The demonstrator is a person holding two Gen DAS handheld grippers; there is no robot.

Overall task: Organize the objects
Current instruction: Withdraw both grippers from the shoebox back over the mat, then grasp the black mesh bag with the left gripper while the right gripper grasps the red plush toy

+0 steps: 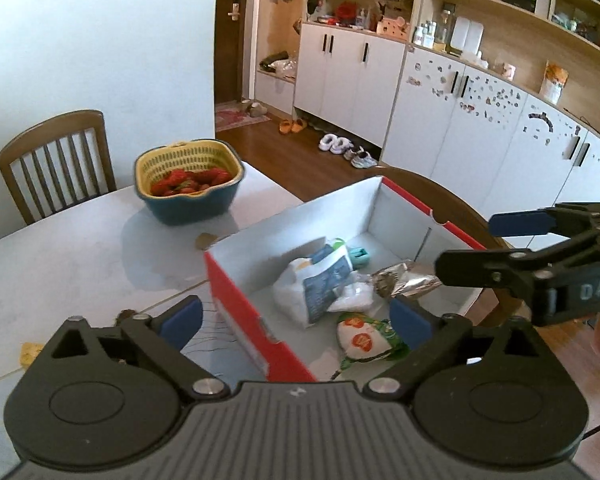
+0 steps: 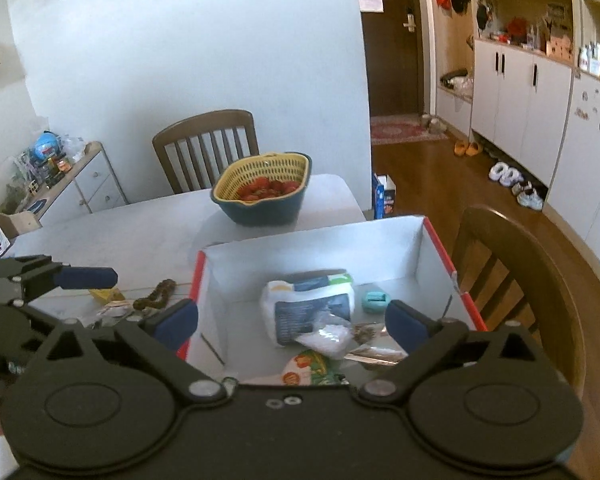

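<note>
A red-and-white cardboard box (image 1: 236, 300) (image 2: 404, 240) stands open on the white table (image 1: 68, 248). Inside lie a white-and-blue pouch (image 1: 320, 284) (image 2: 308, 306), a small teal object (image 1: 359, 255) (image 2: 375, 301), a silver foil packet (image 1: 404, 280), a clear bag (image 2: 326, 334) and a green-orange snack packet (image 1: 364, 340) (image 2: 308, 368). My left gripper (image 1: 296, 316) is open and empty above the box's near left wall. My right gripper (image 2: 292, 320) is open and empty over the box; it also shows in the left wrist view (image 1: 472, 246).
A yellow-and-blue colander of strawberries (image 1: 190, 180) (image 2: 262, 188) sits at the table's far side. Small items lie left of the box: a brown bracelet (image 2: 158, 294), a yellow piece (image 2: 106, 294). Wooden chairs (image 2: 520, 264) (image 1: 54, 160) stand at the right and far edges.
</note>
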